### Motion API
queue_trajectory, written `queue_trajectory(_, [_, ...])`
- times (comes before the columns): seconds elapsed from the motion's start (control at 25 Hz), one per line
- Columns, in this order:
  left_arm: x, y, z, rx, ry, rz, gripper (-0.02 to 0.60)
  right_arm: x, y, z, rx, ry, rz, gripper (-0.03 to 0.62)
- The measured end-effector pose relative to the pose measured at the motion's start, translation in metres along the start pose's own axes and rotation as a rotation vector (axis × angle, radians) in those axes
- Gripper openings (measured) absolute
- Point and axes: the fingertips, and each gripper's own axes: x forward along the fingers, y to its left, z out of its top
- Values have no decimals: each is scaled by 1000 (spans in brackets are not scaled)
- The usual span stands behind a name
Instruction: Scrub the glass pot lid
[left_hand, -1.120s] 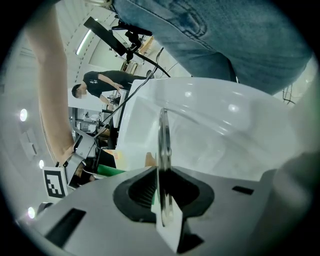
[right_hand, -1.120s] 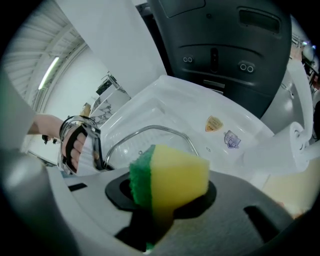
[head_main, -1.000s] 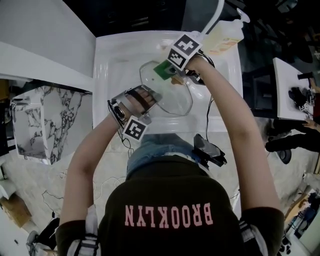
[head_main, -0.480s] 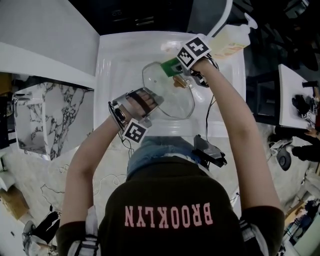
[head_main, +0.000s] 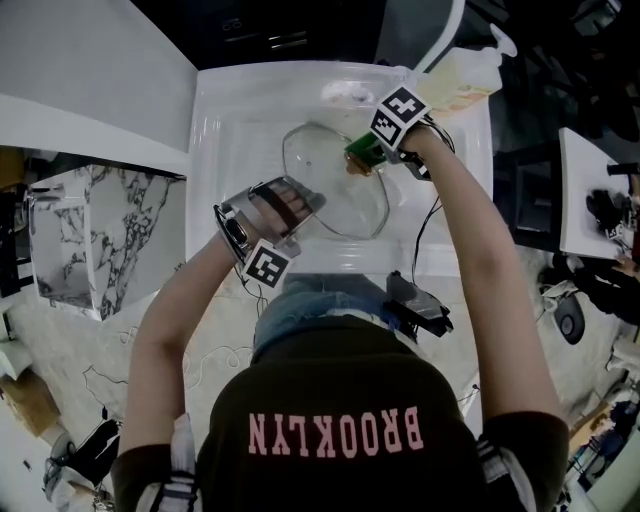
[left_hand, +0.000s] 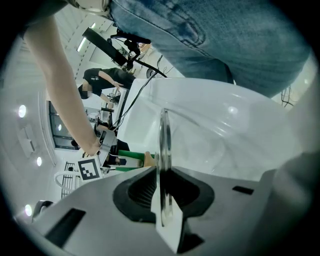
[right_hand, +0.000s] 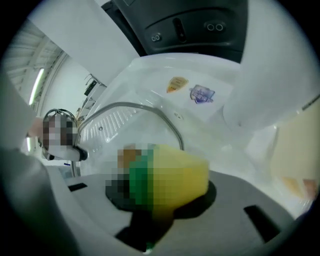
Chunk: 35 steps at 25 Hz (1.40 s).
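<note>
L claw (left_hand: 163, 202) clamps glass lid (head_main: 335, 200) by its rim; R claw (head_main: 372, 152) pinches sponge (right_hand: 167, 175). Hold lid steady, scrub w/ even strokes (over sink (head_main: 228, 110)).

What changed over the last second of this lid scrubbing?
The right gripper, shut on the sponge, slid rightward and slightly toward the person across the far part of the glass pot lid. The left gripper stayed clamped on the lid's near-left rim, holding it over the sink. Nothing was let go.
</note>
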Motion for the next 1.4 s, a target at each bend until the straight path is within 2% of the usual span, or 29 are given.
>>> queue_trajectory(0.4, [1, -1, 0, -1, 2, -11, 58, 26, -34, -51, 74, 41, -81, 121])
queue_trajectory(0.6, [1, -1, -1, -4, 5, -6, 58, 40, -47, -71, 106, 45, -159, 121])
queue_trajectory(0.76, [0, 0, -1, -19, 3, 3, 58, 42, -54, -78, 150, 2, -192, 123])
queue_trajectory(0.88, [0, 0, -1, -25, 2, 7, 58, 25, -51, -66, 151, -66, -175, 123])
queue_trajectory(1.0, [-1, 0, -1, -36, 0, 21, 57, -6, -36, -41, 92, -145, -128, 123])
queue_trajectory(1.12, [-2, 0, -1, -43, 2, 34, 57, -42, -9, -12, -11, -204, -89, 124])
queue_trajectory(1.24, [-2, 1, -1, -54, 0, 47, 57, -69, 27, 14, -125, -236, -57, 124])
queue_trajectory(1.4, [-1, 2, -1, -61, -13, 48, 57, -83, 87, 36, -249, -238, 37, 124])
